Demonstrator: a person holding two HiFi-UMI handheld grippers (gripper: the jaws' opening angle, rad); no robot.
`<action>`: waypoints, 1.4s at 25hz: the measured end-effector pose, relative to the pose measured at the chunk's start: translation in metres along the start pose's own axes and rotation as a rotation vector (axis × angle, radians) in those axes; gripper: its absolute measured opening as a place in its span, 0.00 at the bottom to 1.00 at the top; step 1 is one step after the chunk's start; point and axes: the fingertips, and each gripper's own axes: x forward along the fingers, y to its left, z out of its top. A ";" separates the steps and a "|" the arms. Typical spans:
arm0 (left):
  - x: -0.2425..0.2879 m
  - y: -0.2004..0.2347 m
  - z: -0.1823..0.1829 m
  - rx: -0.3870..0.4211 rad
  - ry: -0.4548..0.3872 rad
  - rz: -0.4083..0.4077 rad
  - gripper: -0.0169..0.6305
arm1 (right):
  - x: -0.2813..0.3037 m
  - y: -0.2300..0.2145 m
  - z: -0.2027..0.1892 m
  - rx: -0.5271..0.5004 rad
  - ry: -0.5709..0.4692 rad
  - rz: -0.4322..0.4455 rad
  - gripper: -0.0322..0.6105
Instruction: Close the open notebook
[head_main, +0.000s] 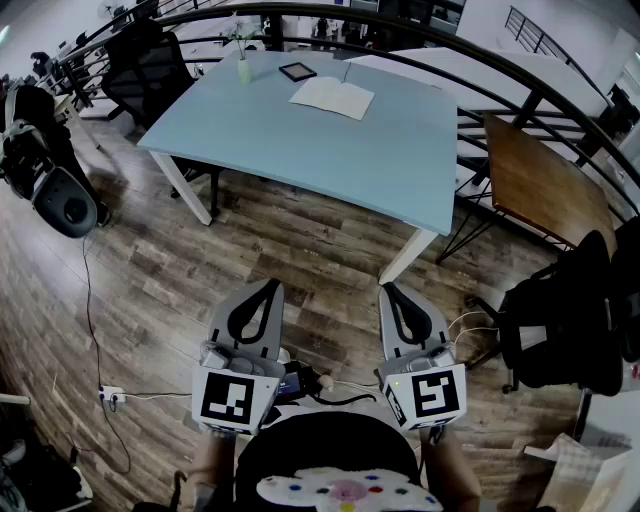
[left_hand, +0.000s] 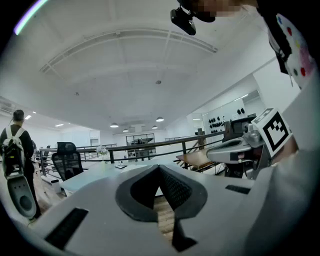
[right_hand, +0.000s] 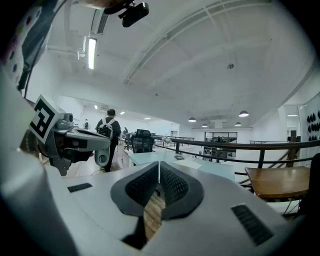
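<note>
Nothing is done: the notebook (head_main: 332, 97) lies open on the desk (head_main: 330, 150), well apart from the clenched, empty left hand-held gripper (head_main: 272, 288) and right hand-held gripper (head_main: 388, 291).

Ceiling lighting and lens distortion. Round ceiling lamps (right_hand: 243, 114) and a long strip light (right_hand: 91, 52) are lighting the hall brightly and evenly. The pale surface (head_main: 330, 140) is casting only soft shadows on the wooden floor (head_main: 250, 250). Fisheye optics are bowing the floor planks and blackening every corner.
</note>
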 end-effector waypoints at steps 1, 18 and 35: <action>0.000 0.001 0.001 0.004 -0.002 0.000 0.05 | 0.001 0.001 0.001 0.000 -0.001 0.001 0.11; -0.001 -0.001 0.003 0.013 -0.011 -0.006 0.05 | -0.001 0.002 0.001 0.040 -0.025 -0.002 0.11; 0.080 0.072 0.006 0.010 -0.015 -0.065 0.05 | 0.093 -0.009 0.015 0.013 -0.004 -0.040 0.11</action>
